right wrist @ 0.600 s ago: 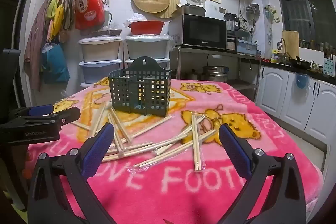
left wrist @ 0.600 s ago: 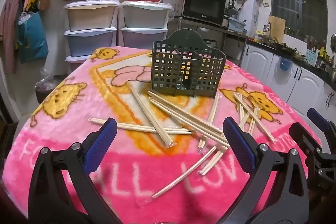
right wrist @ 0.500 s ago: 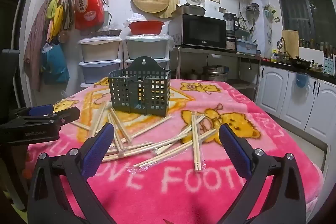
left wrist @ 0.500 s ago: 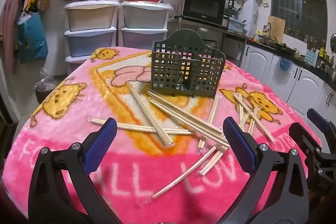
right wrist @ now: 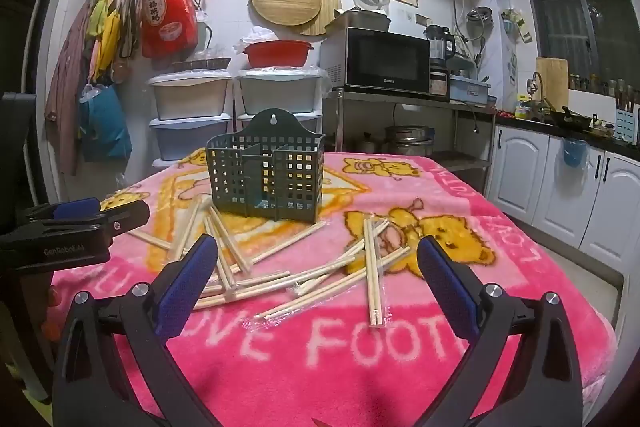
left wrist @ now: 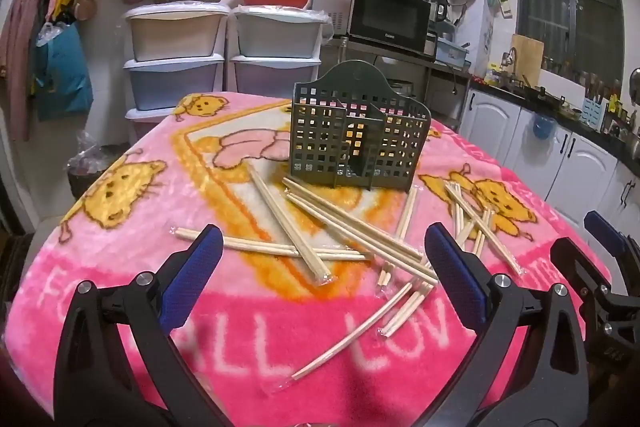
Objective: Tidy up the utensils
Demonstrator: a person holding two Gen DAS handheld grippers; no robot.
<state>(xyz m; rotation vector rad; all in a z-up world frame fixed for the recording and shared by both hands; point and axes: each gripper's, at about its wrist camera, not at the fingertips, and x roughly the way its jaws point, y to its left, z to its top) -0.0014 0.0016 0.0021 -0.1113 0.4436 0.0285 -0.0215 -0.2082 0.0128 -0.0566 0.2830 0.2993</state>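
Many wrapped chopstick pairs [left wrist: 320,235] lie scattered and crossing on the pink blanket [left wrist: 120,307], just in front of the dark green perforated holder [left wrist: 356,131], which looks empty. They seem light, stiff and thin, their clear sleeves likely slippery; a pinch near mid-length on an uncrossed pair should hold best. The left gripper [left wrist: 320,279] and right gripper [right wrist: 316,275] both hover with jaws spread wide, holding nothing. The plush cover is soft underneath; a cluttered kitchen surrounds the table

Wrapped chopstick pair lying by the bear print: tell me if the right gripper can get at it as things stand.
Probably yes: the right gripper is open and empty, and the chopstick pair lies just ahead on the blanket, nothing covering it.
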